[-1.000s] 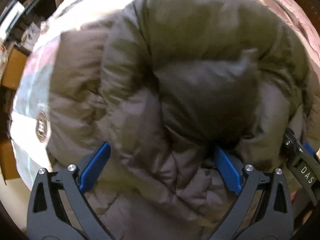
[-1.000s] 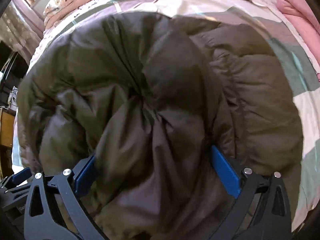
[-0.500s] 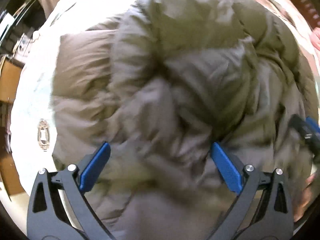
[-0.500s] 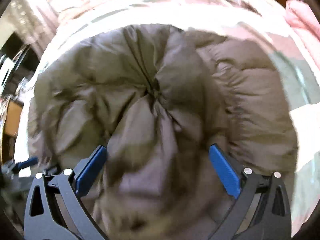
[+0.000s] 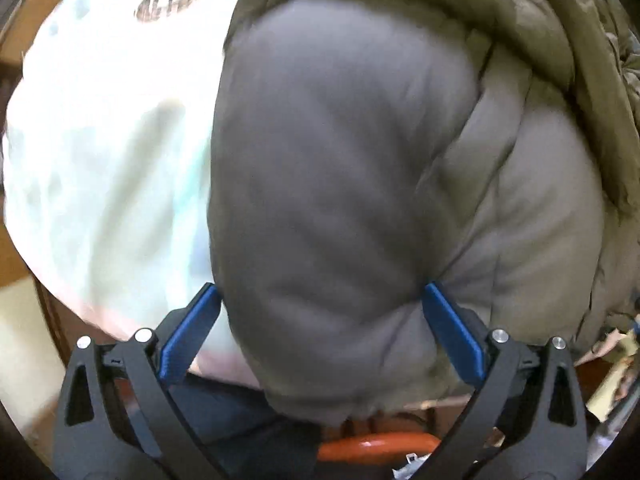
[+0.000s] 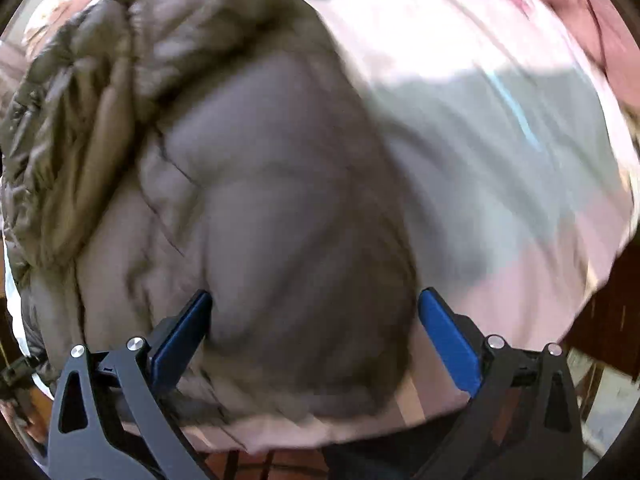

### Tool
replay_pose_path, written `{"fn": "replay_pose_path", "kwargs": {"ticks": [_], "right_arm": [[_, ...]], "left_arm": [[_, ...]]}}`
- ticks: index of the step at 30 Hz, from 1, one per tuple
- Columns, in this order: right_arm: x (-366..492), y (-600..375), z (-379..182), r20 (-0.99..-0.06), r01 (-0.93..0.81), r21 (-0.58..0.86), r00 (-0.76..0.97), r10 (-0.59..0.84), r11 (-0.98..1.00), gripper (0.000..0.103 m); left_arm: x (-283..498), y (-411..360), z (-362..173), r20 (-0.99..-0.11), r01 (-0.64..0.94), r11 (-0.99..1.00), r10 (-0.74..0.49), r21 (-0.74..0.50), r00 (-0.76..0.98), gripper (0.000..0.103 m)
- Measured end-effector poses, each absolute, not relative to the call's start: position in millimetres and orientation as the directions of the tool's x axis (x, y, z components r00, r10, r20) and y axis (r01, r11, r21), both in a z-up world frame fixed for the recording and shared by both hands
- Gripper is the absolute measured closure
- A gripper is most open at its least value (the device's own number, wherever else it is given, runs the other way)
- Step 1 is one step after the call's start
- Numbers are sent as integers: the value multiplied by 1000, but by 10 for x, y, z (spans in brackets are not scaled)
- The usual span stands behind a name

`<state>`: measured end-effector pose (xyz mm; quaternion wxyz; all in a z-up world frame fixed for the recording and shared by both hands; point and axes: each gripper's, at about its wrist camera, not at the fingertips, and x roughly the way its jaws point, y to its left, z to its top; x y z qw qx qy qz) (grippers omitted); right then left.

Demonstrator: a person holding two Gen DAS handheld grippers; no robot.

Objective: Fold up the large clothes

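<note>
A puffy grey-brown down jacket (image 5: pixel 340 160) lies bundled on a bed, its olive outer shell rolled along the far side. In the left wrist view a rounded grey bulge of it sits between the fingers of my left gripper (image 5: pixel 320 294), which stands open, wide apart. In the right wrist view the same jacket (image 6: pixel 260 200) fills the left and centre. Its near fold swells between the blue pads of my right gripper (image 6: pixel 314 299), which is also open. Both views are blurred by motion.
A pale checked bedspread (image 5: pixel 112 160) lies left of the jacket, and the bedspread (image 6: pixel 500 140) also shows to its right. A pink blanket (image 6: pixel 592 28) is at the far right. An orange round object (image 5: pixel 376 446) sits below the bed edge. Dark wooden furniture (image 6: pixel 608 320) stands at right.
Both grippers have drawn back toward the near edge of the bed. The crumpled jacket that filled each view now shows as a rounded fold, with more bedspread uncovered beside it.
</note>
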<state>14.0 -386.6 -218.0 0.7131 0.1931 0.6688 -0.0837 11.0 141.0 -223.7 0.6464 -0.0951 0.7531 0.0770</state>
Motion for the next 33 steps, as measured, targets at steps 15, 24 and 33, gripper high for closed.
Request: {"fn": "replay_pose_path", "kwargs": {"ticks": [15,24,33], "right_arm": [[149,-3893,-2100,-775,357,631,271,570,688,93],[767,-3903,-984,-510,70,804,594,623,591,94],[1991,-4076,-487,-367,60,804,834,413,592,103]], "left_arm": [[85,1663,-2105,-915,-356,866,-398,-350,-68,89],[415,2132,-1060,-720,-253,678,-609,-690,334,90],[1460,1988,-814,-728,-405,617,-466,-675,503,90]]}}
